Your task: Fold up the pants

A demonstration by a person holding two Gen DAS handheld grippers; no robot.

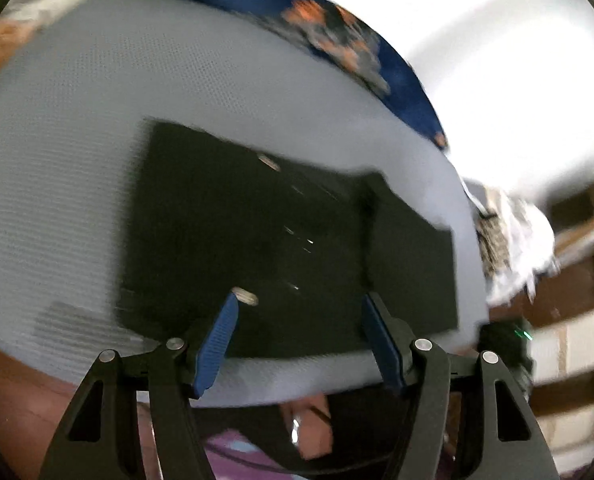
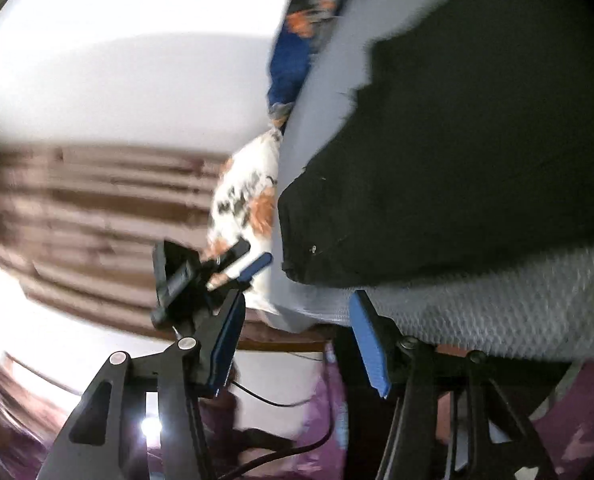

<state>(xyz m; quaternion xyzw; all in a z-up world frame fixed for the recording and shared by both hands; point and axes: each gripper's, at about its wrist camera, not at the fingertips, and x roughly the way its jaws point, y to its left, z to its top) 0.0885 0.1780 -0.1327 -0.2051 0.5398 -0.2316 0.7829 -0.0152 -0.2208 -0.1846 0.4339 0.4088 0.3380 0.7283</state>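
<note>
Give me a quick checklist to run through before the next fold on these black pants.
1. Pants lie flat on the grey cover: ok, a compact dark rectangle.
2. Left tool free of cloth: ok, jaws apart, nothing between them.
3. Right tool free of cloth: ok, jaws apart, beside the pants' edge.
4. Pants clear of the bed edge: cannot tell, a corner lies close to it.
5. Folded edges lined up: cannot tell, picture is blurred.
6. Patterned cloth clear of pants: ok, it lies off to the side.
</note>
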